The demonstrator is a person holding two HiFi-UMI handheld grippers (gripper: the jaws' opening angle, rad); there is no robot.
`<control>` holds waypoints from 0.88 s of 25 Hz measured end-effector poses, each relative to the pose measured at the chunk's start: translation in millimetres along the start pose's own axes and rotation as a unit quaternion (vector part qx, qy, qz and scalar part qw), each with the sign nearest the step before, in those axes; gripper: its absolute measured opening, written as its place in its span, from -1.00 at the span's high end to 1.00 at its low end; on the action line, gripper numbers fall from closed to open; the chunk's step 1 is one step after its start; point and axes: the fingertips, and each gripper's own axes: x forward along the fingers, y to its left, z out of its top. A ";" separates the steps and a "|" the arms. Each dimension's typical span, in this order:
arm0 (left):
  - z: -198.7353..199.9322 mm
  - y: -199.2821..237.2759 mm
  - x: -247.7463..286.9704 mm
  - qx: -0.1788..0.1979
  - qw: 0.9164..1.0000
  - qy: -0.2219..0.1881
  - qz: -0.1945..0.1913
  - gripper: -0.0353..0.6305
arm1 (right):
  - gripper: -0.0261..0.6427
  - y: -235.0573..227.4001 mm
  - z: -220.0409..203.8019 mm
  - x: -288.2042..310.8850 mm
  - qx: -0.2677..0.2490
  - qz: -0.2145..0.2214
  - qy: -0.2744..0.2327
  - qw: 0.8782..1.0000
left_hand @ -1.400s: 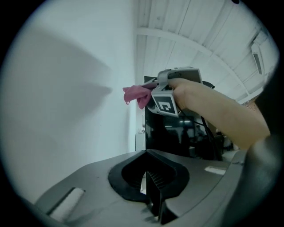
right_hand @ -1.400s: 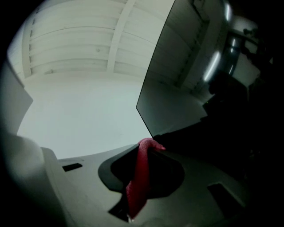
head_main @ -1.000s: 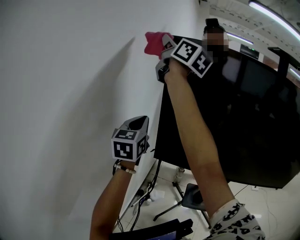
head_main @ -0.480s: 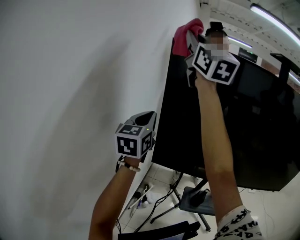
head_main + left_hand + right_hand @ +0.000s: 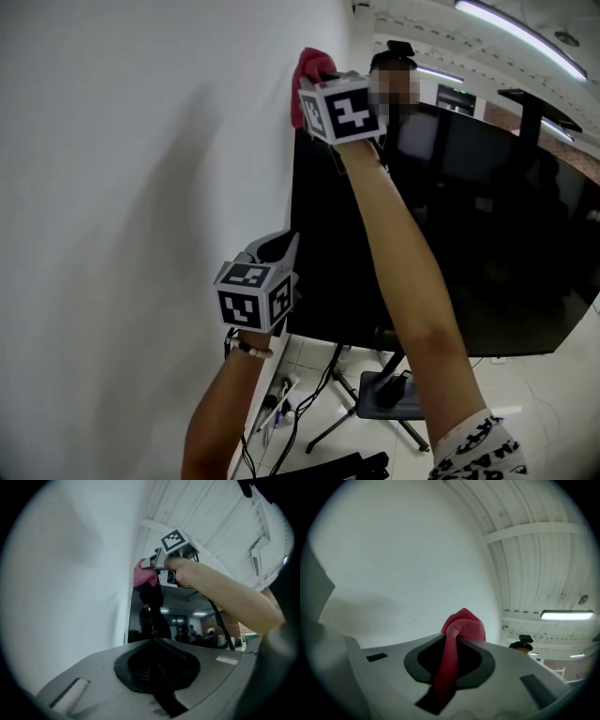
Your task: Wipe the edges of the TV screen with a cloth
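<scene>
A large black TV screen (image 5: pixel 450 234) stands on a stand close to a white wall. My right gripper (image 5: pixel 317 82) is raised to the screen's top left corner and is shut on a pink cloth (image 5: pixel 306 73), which is bunched against that corner by the wall. In the right gripper view the cloth (image 5: pixel 459 630) runs between the jaws of the right gripper (image 5: pixel 452 644) and bulges past them. In the left gripper view the cloth (image 5: pixel 144 573) sits on the TV's (image 5: pixel 187 620) upper corner. My left gripper (image 5: pixel 279 248) hangs lower, beside the screen's left edge, shut and holding nothing (image 5: pixel 154 641).
The white wall (image 5: pixel 141 187) fills the left side, tight against the TV's left edge. Under the screen are the stand legs (image 5: pixel 347 412) and cables with a power strip (image 5: pixel 279 412) on the tiled floor. A small black device (image 5: pixel 401 47) sits on the TV's top edge.
The right gripper and cloth slid right along the top edge, then back left to the top left corner. The left gripper stays about where it was.
</scene>
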 end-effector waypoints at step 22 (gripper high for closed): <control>12.4 -118.7 44.8 0.005 0.994 -0.013 -0.106 0.88 | 0.75 -140.2 -52.1 -104.4 -0.098 -0.107 0.059 0.988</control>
